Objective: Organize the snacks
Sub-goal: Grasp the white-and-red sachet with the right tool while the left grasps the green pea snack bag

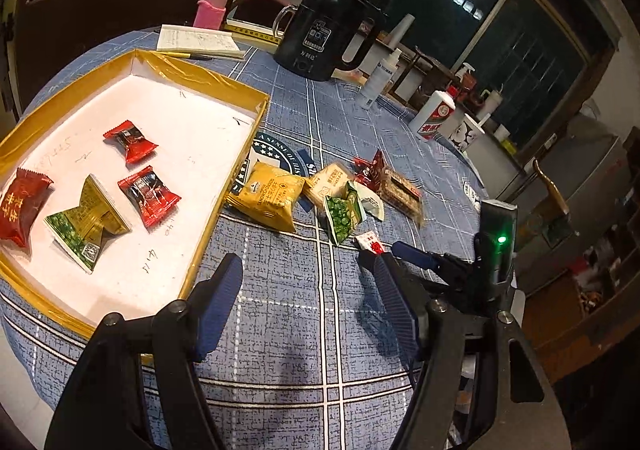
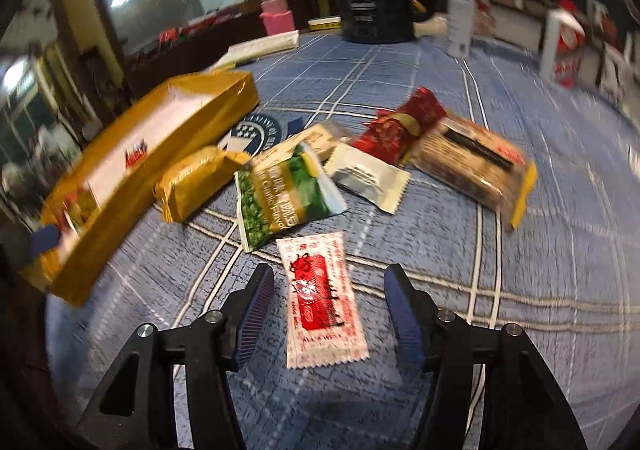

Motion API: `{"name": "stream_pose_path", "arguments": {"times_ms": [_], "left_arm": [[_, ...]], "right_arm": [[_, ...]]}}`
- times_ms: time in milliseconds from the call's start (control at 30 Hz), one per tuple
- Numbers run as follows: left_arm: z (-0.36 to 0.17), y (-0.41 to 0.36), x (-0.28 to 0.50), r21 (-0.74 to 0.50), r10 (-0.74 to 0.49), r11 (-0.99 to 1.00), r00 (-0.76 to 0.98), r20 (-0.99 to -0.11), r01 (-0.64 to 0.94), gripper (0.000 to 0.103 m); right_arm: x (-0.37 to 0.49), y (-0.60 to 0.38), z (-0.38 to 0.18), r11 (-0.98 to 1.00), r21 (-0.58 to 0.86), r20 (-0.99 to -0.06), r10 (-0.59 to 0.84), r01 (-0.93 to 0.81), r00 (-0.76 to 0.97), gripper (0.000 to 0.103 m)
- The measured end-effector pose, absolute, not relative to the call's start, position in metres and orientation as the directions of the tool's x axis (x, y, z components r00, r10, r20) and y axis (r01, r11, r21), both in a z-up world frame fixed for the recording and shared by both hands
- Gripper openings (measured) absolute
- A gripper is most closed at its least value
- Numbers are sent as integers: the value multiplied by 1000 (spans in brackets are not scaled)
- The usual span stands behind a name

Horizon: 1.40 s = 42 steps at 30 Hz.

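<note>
Nearest my right cam lay the white-and-red sachet (image 2: 323, 304), flat on the blue plaid tablecloth (image 2: 540, 250), sitting between the right gripper (image 2: 329, 288) fingers, which stood wide apart & weren't touching it. Just beyond it I saw the loose snack pile: green pea pkt (image 2: 280, 196), white pkt (image 2: 370, 178) to its right, yellow biscuit pkt (image 2: 196, 182) to its left by the tray wall, red wrapper (image 2: 404, 130) and a clear-wrapped dark bar (image 2: 476, 166) farther right. That view was blurred, so labels weren't readable. On my left cam the left gripper (image 1: 308, 304) was also spread open, over bare cloth, nothing between its fingers. Gold-rimmed tray (image 1: 208, 250) sat at left w/ white floor, holding two red-black candies (image 1: 130, 140) (image 1: 149, 196), a green-gold pkt (image 1: 86, 224) and a red pkt (image 1: 20, 206) at its left edge. Far side of table: black kettle (image 1: 324, 36), notepad (image 1: 198, 40), pink-sleeved bottle (image 1: 212, 4), white spray bottle (image 1: 378, 80), white-red bottle (image 1: 434, 116) lying tilted at far right.
</note>
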<state>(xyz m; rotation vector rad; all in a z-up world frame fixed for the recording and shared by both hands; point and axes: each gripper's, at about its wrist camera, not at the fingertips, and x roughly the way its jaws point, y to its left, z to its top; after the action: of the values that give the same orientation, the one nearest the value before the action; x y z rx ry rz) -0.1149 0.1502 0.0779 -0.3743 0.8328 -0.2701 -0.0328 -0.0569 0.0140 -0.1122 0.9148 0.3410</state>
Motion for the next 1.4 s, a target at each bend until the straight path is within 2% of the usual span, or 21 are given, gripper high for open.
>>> {"name": "stream_pose_path", "arguments": {"times_ms": [67, 133, 233, 367, 500, 633, 933, 1067, 1167, 1233, 1267, 1300, 1333, 1400], "left_arm": [[77, 148, -114, -417, -371, 905, 644, -668, 89, 68], [75, 146, -110, -416, -374, 905, 635, -676, 89, 68], [72, 142, -108, -410, -376, 907, 624, -685, 97, 68], [75, 135, -105, -375, -368, 918, 623, -691, 127, 68], [78, 118, -93, -332, -376, 924, 612, -695, 190, 68], [74, 87, -68, -247, -368, 928, 593, -716, 278, 68], [45, 25, -12, -25, -295, 895, 548, -783, 445, 68], [27, 13, 0, 54, -238, 880, 539, -808, 471, 68], [18, 8, 3, 84, -216, 873, 536, -816, 480, 68], [14, 1, -2, 153, -179, 860, 568, -803, 486, 68], [14, -1, -3, 163, -176, 857, 575, -799, 489, 65], [15, -2, -4, 153, -182, 857, 567, -804, 492, 52], [16, -2, -4, 140, -188, 858, 556, -809, 495, 45], [18, -1, -5, 123, -199, 866, 561, -804, 485, 45]], "right_arm": [[-34, -51, 13, 940, 11, -794, 217, -342, 569, 51], [-35, -49, 13, 936, 5, -793, 218, -351, 570, 35], [-35, -54, 14, 940, -3, -795, 205, -341, 571, 29], [-29, -72, 17, 955, 43, -791, 213, -295, 574, 28], [-24, -108, 17, 943, 224, -757, 327, -245, 566, 28], [-21, -123, 15, 928, 306, -737, 373, -213, 564, 28], [-17, -149, 14, 927, 358, -719, 351, -114, 600, 28], [-15, -158, 12, 911, 403, -707, 373, -91, 601, 28], [-15, -157, 12, 916, 389, -709, 363, -93, 605, 28], [-16, -154, 13, 922, 375, -712, 353, -97, 608, 29], [-16, -153, 12, 924, 371, -712, 350, -97, 609, 29], [-16, -152, 12, 925, 367, -712, 348, -98, 610, 29], [-16, -151, 12, 926, 364, -712, 345, -99, 611, 29], [-17, -151, 12, 927, 361, -711, 343, -99, 614, 29]]}}
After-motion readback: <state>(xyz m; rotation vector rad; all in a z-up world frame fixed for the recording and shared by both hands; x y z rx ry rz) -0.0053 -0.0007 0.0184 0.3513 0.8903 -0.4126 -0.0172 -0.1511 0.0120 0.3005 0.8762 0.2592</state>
